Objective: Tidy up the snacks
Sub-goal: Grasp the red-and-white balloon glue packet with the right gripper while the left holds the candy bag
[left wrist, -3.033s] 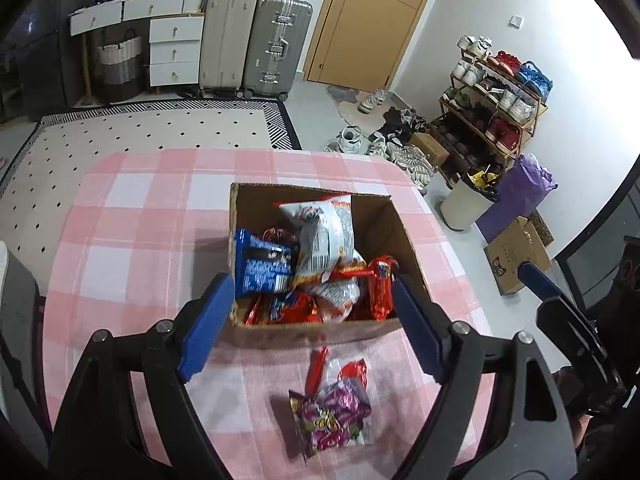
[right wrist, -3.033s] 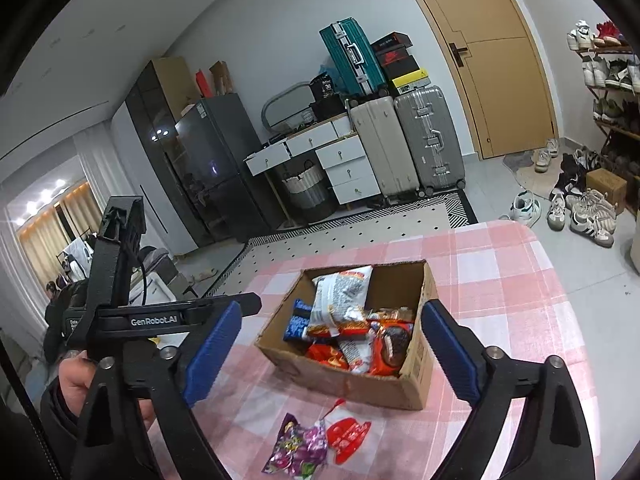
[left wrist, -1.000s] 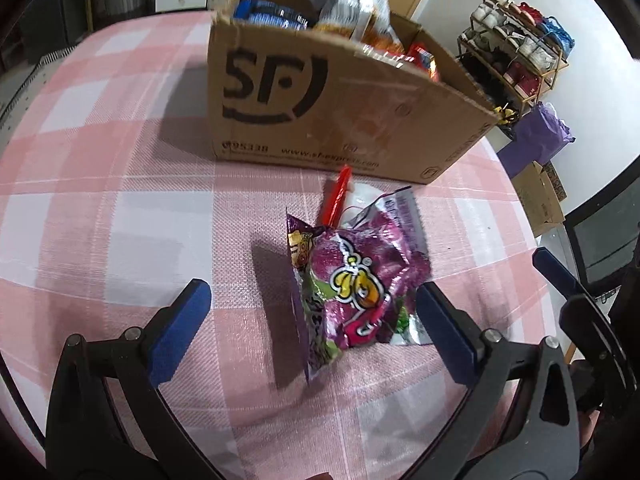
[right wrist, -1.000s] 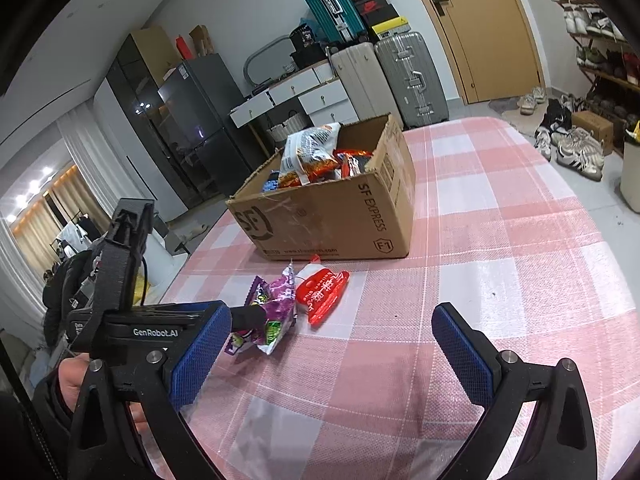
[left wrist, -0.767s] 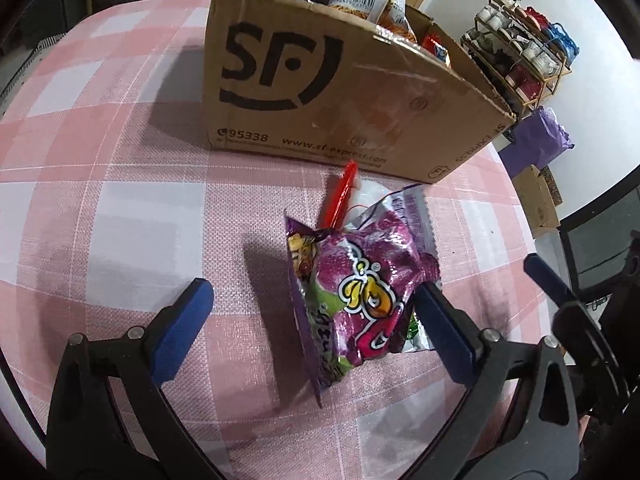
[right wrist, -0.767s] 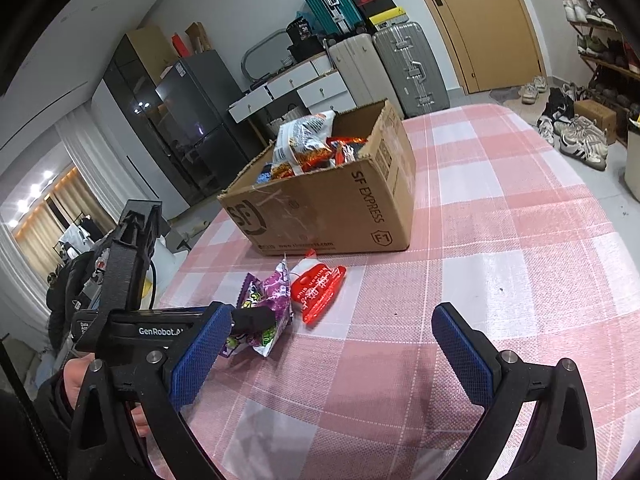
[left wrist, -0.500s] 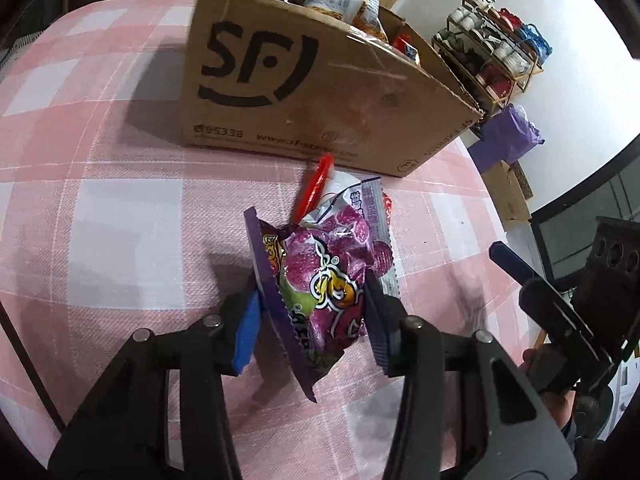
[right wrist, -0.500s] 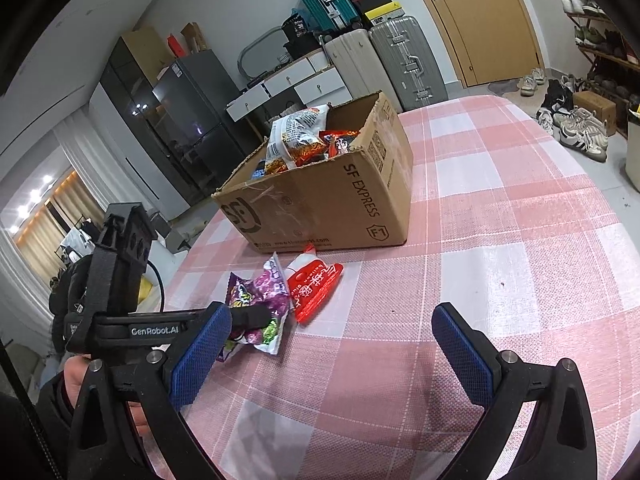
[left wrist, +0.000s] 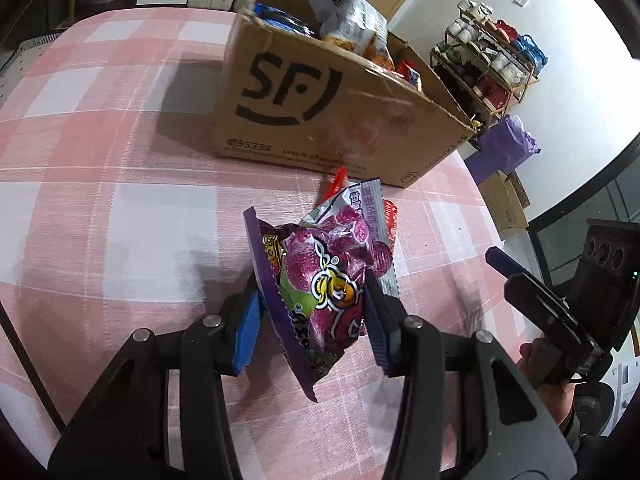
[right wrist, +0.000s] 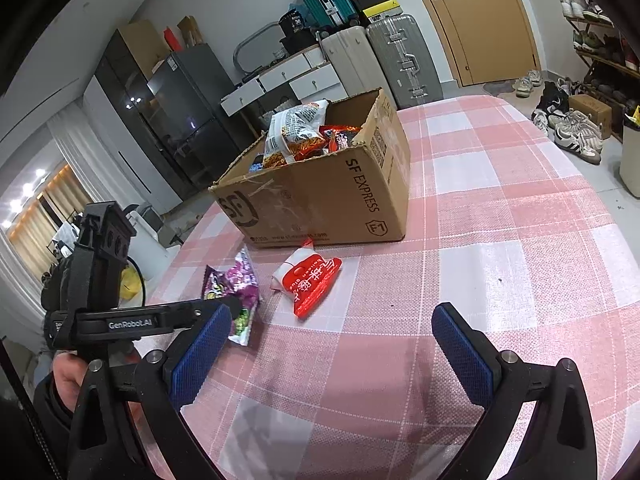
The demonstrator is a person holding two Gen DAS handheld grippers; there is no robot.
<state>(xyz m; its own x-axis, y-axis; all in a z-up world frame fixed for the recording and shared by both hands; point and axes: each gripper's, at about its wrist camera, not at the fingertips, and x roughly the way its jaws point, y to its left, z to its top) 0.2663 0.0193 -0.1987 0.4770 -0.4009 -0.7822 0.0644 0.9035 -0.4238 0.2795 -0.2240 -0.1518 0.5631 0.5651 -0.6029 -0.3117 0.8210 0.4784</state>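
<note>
The left claw (left wrist: 310, 316) is squeezed tight on one purple snack bag (left wrist: 320, 276) — its two blue pads press the bag from both sides. One red snack bag (right wrist: 310, 280) lies flat on the pink checked table (right wrist: 500, 240), just past the purple one. Further ahead of the claw stands one brown box (right wrist: 320, 196), and it is full of snacks. I cannot count those. The right claw (right wrist: 332, 344) is wide apart with nothing in it — only table lies between its two pads. The red bag is ahead of it, a bit to its left.
</note>
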